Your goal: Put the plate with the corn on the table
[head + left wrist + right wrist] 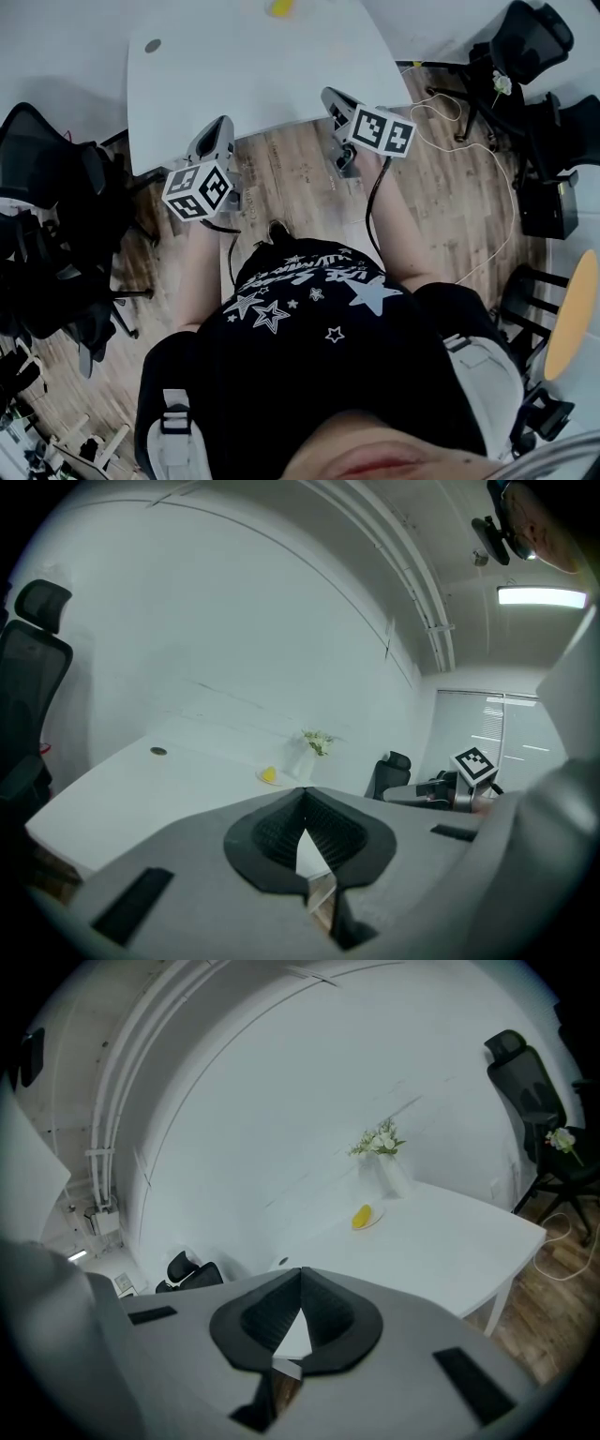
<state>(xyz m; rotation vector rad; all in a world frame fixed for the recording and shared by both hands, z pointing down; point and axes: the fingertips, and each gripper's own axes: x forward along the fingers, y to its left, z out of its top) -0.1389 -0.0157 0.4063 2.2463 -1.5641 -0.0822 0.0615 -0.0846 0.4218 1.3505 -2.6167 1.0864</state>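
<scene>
A small white plate with a yellow piece of corn lies on the far side of the white table. It also shows as the plate with corn in the left gripper view and the plate with corn in the right gripper view. My left gripper hovers at the table's near edge, shut with nothing in it; its jaws meet in the left gripper view. My right gripper, also shut and holding nothing, is over the near edge further right, and the right gripper view shows the same.
A vase of white flowers stands just behind the plate. Black office chairs crowd the left, and more chairs stand at the top right. A white cable trails over the wooden floor. The person's torso fills the lower head view.
</scene>
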